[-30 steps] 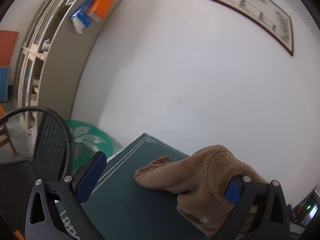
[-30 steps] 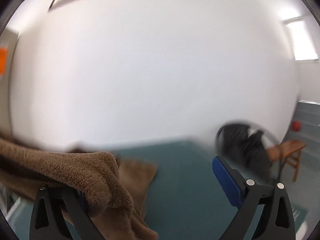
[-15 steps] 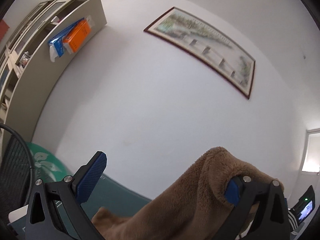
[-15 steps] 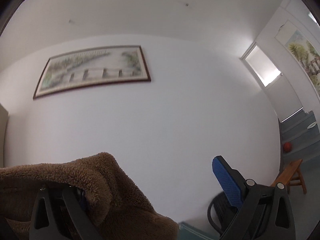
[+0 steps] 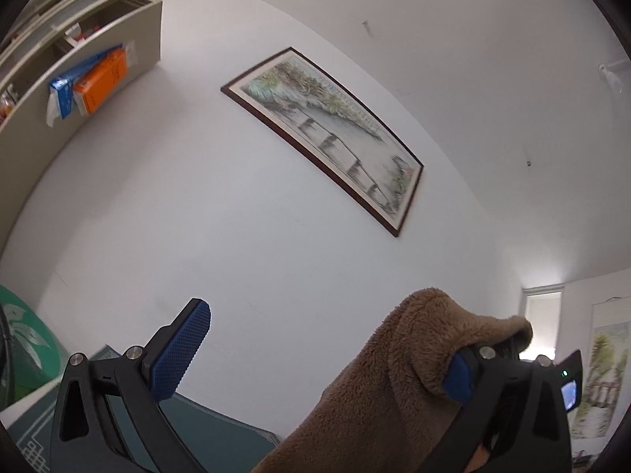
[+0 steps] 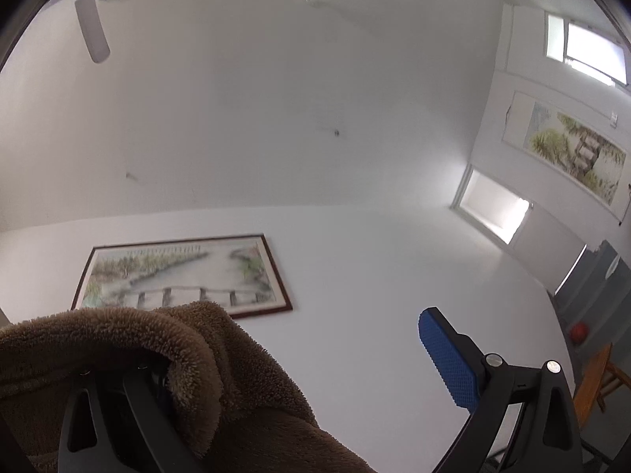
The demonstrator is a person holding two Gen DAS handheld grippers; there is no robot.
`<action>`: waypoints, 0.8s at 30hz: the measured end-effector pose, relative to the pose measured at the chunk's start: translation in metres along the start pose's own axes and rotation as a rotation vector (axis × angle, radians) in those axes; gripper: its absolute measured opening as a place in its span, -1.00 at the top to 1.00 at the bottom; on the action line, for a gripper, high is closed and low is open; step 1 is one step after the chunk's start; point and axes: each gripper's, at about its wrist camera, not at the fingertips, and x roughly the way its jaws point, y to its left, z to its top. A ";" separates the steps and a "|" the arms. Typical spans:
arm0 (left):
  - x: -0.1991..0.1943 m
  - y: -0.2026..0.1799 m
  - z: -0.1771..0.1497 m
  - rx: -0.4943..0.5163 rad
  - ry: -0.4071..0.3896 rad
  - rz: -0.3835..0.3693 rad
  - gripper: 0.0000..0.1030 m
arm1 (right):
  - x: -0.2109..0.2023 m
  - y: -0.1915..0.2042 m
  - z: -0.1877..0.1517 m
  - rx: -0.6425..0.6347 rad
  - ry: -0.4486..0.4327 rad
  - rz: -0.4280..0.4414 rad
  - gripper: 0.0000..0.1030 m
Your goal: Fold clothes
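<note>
A brown fleece garment [image 5: 378,406] hangs over the right finger of my left gripper [image 5: 319,358], whose jaws stand wide apart; the left blue pad [image 5: 181,351] is bare. In the right wrist view the same fleece garment [image 6: 189,358] drapes over the left finger of my right gripper [image 6: 299,358] and hides that pad. The right blue pad [image 6: 445,358] is bare, and the jaws are wide apart. Both grippers point upward at the wall. A strip of the dark green table [image 5: 209,433] shows low down, under the left gripper.
A framed landscape painting [image 5: 327,134] hangs on the white wall ahead. A tall cabinet [image 5: 51,90] with boxes stands at the left. A ceiling fan [image 6: 92,27] is overhead. At the right are a wooden chair [image 6: 595,382], a window [image 6: 591,55] and a second painting [image 6: 575,149].
Both grippers have swung upward with the fleece still draped over one finger each. The views moved from the green table to the wall and ceiling, and the garment has risen off the table.
</note>
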 end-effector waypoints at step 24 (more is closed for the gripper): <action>0.049 0.009 -0.082 -0.157 0.565 -0.557 -1.00 | 0.014 0.080 0.011 -0.302 -0.187 0.079 -0.98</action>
